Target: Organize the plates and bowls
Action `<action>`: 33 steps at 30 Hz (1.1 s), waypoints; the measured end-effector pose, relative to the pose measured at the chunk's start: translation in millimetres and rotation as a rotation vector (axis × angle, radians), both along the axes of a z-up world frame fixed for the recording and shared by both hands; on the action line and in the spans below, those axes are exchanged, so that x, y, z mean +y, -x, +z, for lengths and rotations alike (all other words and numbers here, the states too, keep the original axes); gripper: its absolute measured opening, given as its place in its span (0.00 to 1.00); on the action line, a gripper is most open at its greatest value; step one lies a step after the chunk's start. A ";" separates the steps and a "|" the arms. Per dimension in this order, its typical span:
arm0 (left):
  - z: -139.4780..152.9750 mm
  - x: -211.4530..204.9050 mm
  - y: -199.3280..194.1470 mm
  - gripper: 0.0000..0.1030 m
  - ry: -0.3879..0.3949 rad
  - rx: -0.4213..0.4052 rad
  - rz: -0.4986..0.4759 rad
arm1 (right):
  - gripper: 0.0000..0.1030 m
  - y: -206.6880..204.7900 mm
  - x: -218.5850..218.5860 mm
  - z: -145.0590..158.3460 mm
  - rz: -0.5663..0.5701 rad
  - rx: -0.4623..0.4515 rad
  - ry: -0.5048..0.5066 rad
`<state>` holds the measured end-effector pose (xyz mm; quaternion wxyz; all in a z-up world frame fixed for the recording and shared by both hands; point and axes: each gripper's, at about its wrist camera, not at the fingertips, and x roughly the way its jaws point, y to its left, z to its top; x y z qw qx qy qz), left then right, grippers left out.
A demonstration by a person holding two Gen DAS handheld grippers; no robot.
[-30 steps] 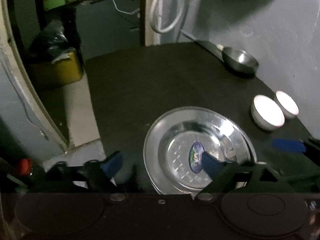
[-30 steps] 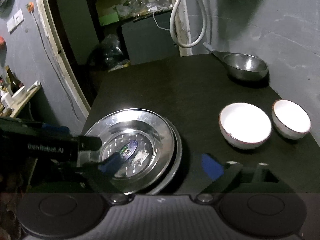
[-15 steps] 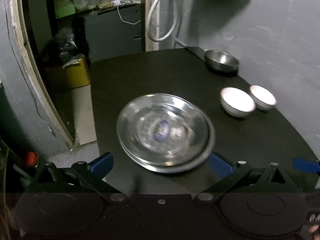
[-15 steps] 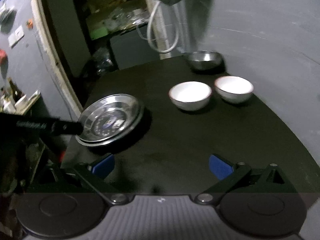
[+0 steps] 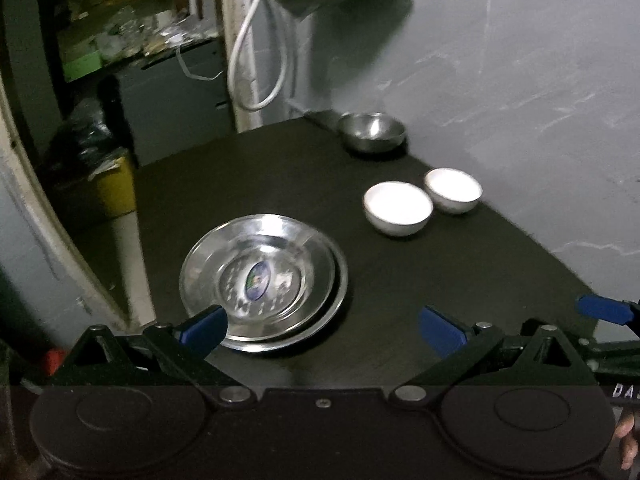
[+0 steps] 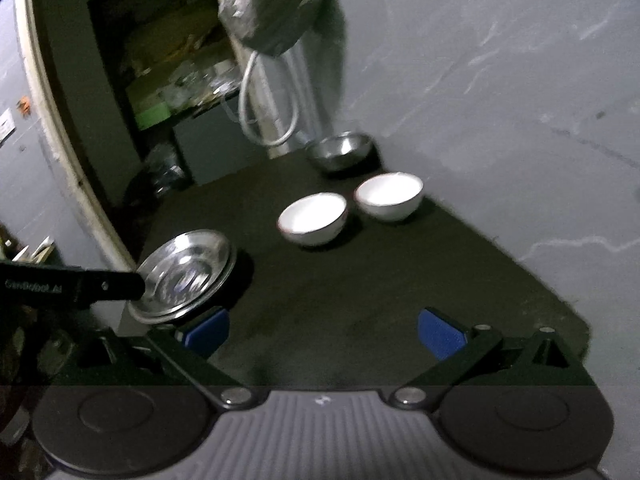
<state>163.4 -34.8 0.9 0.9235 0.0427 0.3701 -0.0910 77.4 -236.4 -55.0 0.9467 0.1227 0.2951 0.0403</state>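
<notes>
Stacked steel plates [image 5: 262,282] sat near the dark table's [image 5: 440,264] left edge; both the left gripper [image 5: 322,326] and right gripper [image 6: 324,330] hovered angled downward above it, jaws wide apart, empty.

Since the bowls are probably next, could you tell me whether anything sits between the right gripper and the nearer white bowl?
Nothing visible does. The right gripper is open, with bare dark table up to the nearer white bowl. The stacked steel plates lie off to the left.
</notes>
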 end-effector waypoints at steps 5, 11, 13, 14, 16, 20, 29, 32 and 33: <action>8.6 15.4 6.3 0.99 0.068 -0.044 -0.063 | 1.00 9.4 12.8 21.6 -0.081 -0.003 0.058; -3.3 41.6 23.0 0.99 0.190 -0.050 -0.083 | 1.00 30.8 42.9 38.5 -0.114 0.010 0.164; -11.4 48.4 27.7 0.99 0.214 -0.034 -0.069 | 1.00 34.4 52.2 41.8 -0.103 0.047 0.198; -14.8 52.4 28.6 0.99 0.229 -0.019 -0.061 | 1.00 35.9 55.1 45.4 -0.099 0.055 0.210; -19.0 61.0 29.6 0.99 0.255 -0.009 -0.048 | 1.00 34.7 62.9 53.6 -0.093 0.047 0.240; -23.4 75.0 26.0 0.99 0.268 -0.003 0.001 | 1.00 24.6 74.2 60.1 -0.092 0.034 0.261; -33.0 83.0 -7.8 0.99 0.227 0.041 0.116 | 1.00 -20.6 65.4 41.8 -0.032 0.081 0.228; -36.6 77.0 -26.0 0.99 0.190 0.068 0.156 | 1.00 -44.8 54.3 31.1 0.003 0.086 0.210; -36.0 74.1 -33.1 0.99 0.177 0.071 0.172 | 1.00 -54.8 49.0 28.7 0.014 0.084 0.199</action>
